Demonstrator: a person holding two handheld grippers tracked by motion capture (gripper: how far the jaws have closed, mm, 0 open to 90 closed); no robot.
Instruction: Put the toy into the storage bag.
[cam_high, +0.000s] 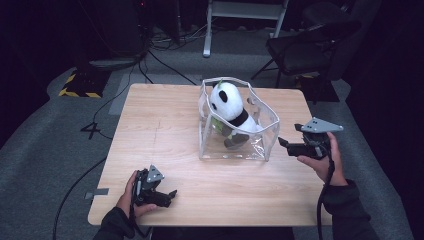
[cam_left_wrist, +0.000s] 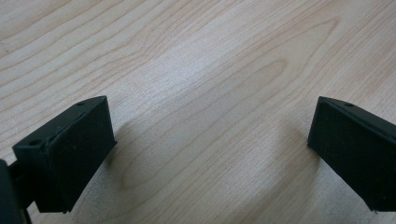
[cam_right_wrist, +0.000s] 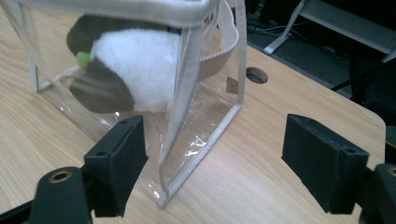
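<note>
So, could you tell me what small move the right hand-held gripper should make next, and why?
Probably ease the right hand-held gripper forward so its open jaws straddle the near corner seam of the clear bag. That seam already stands between the jaws in the right gripper view, with the panda plush sitting inside the bag; the left hand-held gripper rests open over bare table.

A square table (cam_high: 165, 130) with a pale wood-grain top stands on grey carpet. On it, toward the far right of the middle, sits a clear plastic bag (cam_high: 260, 142) with pale edging, its flat base resting directly on the wood and a panda plush (cam_high: 227, 107) inside it. In the right gripper view a small round hole (cam_right_wrist: 256, 75) shows in the tabletop just behind the bag
</note>
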